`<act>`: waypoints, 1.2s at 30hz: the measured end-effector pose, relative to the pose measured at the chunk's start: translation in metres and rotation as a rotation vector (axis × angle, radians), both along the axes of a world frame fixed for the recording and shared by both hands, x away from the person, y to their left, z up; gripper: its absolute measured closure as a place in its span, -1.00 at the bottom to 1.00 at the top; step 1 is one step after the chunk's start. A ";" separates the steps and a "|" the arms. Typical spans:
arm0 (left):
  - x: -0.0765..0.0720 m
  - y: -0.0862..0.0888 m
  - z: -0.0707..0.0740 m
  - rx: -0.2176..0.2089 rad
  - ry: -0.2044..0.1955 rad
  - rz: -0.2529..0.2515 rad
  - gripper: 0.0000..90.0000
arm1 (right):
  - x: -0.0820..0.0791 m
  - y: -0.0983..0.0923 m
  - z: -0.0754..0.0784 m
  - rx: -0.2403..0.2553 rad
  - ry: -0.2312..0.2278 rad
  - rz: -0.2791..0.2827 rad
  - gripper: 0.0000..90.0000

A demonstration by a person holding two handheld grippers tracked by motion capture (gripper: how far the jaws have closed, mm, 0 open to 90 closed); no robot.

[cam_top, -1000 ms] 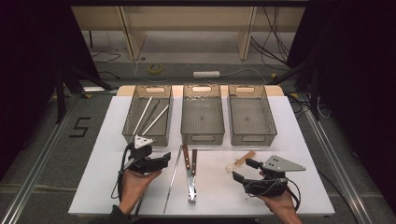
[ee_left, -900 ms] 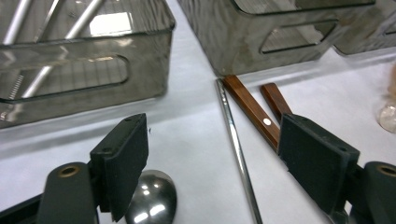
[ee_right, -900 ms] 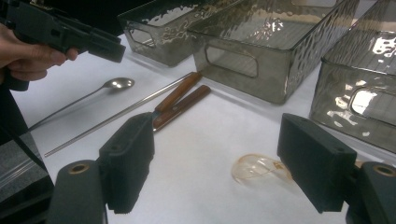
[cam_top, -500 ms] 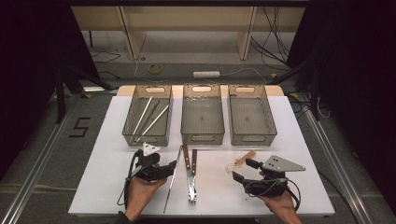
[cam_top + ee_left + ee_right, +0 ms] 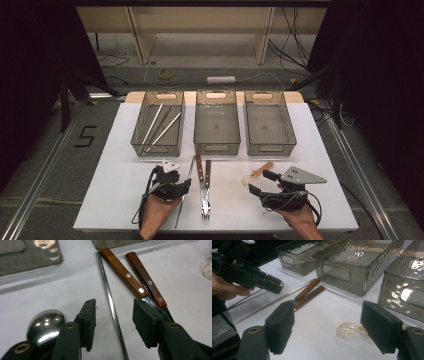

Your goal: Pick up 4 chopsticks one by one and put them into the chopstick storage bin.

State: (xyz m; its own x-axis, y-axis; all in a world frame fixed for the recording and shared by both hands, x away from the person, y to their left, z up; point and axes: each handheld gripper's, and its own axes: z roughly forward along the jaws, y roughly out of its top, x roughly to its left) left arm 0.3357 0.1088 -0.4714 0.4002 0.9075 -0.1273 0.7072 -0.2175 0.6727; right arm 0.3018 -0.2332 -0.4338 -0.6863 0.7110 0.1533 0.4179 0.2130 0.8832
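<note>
A thin metal rod (image 5: 110,300) lies on the white table (image 5: 125,200), just left of two wooden-handled forks (image 5: 203,182). My left gripper (image 5: 115,306) is low over the table with one jaw on each side of the rod. Its jaws have just been closing, and the pads (image 5: 90,315) still stand clear of the rod. In the high view the left gripper (image 5: 185,186) points right at the rod (image 5: 182,205). My right gripper (image 5: 329,315) hangs open over a clear plastic spoon (image 5: 350,331), holding nothing; in the high view it (image 5: 260,182) sits at the front right.
Three clear grey bins stand in a row at the back: the left bin (image 5: 137,145) holds metal rods (image 5: 160,125), while the middle bin (image 5: 216,147) and right bin (image 5: 270,147) look bare. A shiny spoon bowl (image 5: 45,323) lies beside the left jaw.
My left gripper has shifted right and down onto the rod, and its jaws have narrowed around it. The right gripper has stayed put.
</note>
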 end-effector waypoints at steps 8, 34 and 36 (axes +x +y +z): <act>0.006 -0.001 -0.008 0.027 0.021 0.014 0.37 | 0.000 0.000 0.000 0.002 0.001 0.000 -0.37; 0.003 -0.011 -0.014 0.102 -0.003 -0.025 0.82 | 0.001 0.001 -0.001 -0.003 0.004 0.003 -0.37; 0.003 -0.010 -0.013 0.092 0.004 -0.022 0.83 | 0.001 0.001 -0.001 -0.003 0.004 0.003 -0.37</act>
